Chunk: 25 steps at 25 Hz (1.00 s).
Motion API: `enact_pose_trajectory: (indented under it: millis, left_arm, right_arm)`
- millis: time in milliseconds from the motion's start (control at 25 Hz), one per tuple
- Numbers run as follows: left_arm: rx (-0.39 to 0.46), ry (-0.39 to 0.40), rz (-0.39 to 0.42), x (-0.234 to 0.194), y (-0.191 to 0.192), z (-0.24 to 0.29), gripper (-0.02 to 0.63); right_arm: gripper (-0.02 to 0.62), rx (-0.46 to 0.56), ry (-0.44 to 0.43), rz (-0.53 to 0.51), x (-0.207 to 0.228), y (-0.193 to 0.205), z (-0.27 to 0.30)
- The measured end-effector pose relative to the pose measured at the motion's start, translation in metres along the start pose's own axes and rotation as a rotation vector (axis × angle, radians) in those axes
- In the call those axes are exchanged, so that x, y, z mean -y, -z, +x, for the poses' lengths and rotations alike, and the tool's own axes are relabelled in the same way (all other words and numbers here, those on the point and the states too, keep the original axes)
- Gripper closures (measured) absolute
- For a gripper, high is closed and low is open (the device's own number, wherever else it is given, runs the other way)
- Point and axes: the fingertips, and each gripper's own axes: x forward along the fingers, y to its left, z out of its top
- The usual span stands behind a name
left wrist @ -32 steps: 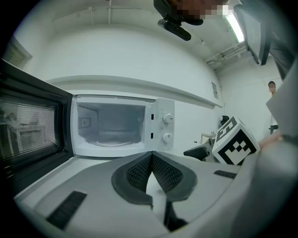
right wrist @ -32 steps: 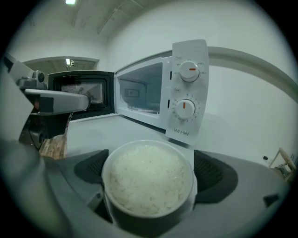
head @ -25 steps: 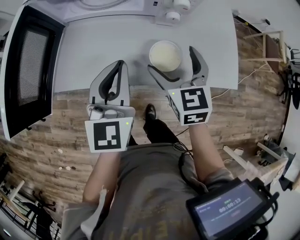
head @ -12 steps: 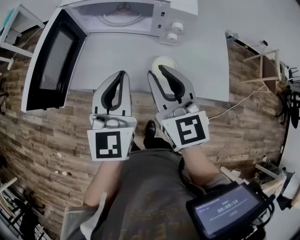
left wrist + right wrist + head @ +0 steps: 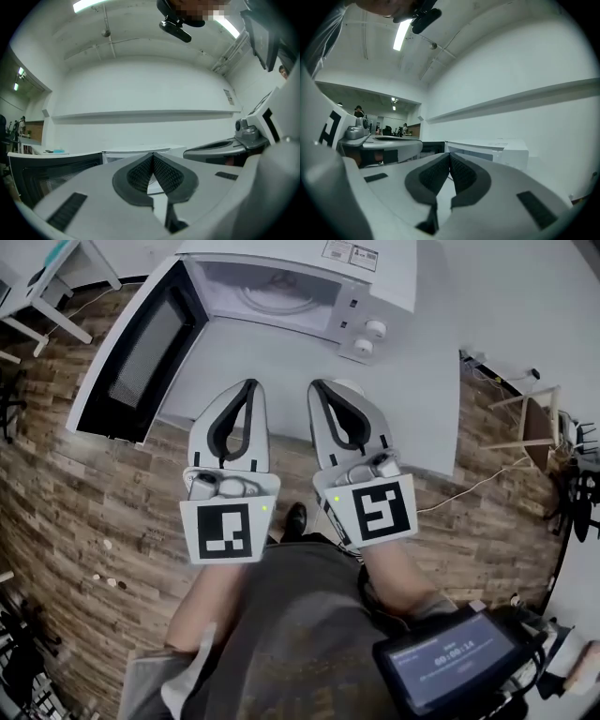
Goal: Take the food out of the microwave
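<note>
The white microwave point(image 5: 309, 282) stands at the back of the grey table point(image 5: 417, 427), its door point(image 5: 141, 348) swung wide open to the left. Its cavity holds only the glass turntable point(image 5: 281, 292). The pale bowl of food point(image 5: 352, 384) sits on the table in front of it, nearly all hidden under my right gripper point(image 5: 319, 385). That gripper is shut and empty, held above the table's near edge. My left gripper point(image 5: 248, 383) hangs beside it, also shut on nothing. In the left gripper view its pads point(image 5: 140, 172) meet; in the right gripper view the pads point(image 5: 461, 171) meet too.
A wooden stool point(image 5: 534, 418) and cables stand on the plank floor to the right of the table. A white desk point(image 5: 52, 273) shows at the far left. A small screen point(image 5: 459, 662) hangs at the person's right side.
The right gripper's jaws, open around the bowl on the table a second ago, closed empty. Both grippers lifted and drew back side by side, and the open microwave came into fuller view.
</note>
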Motion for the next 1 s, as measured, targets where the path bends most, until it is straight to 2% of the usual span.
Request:
enact_pose_trajectory:
  millis: [320,1000]
  left_arm:
    - [0.009,-0.005,0.015,0.007,-0.004,-0.003,0.598]
    - [0.008,-0.006,0.020,0.008,-0.006,-0.008,0.598]
  right_arm:
    - [0.589,0.023,0.013,-0.043,0.007,-0.009,-0.005]
    - [0.589,0.033,0.009,-0.048,0.003,-0.012,-0.007]
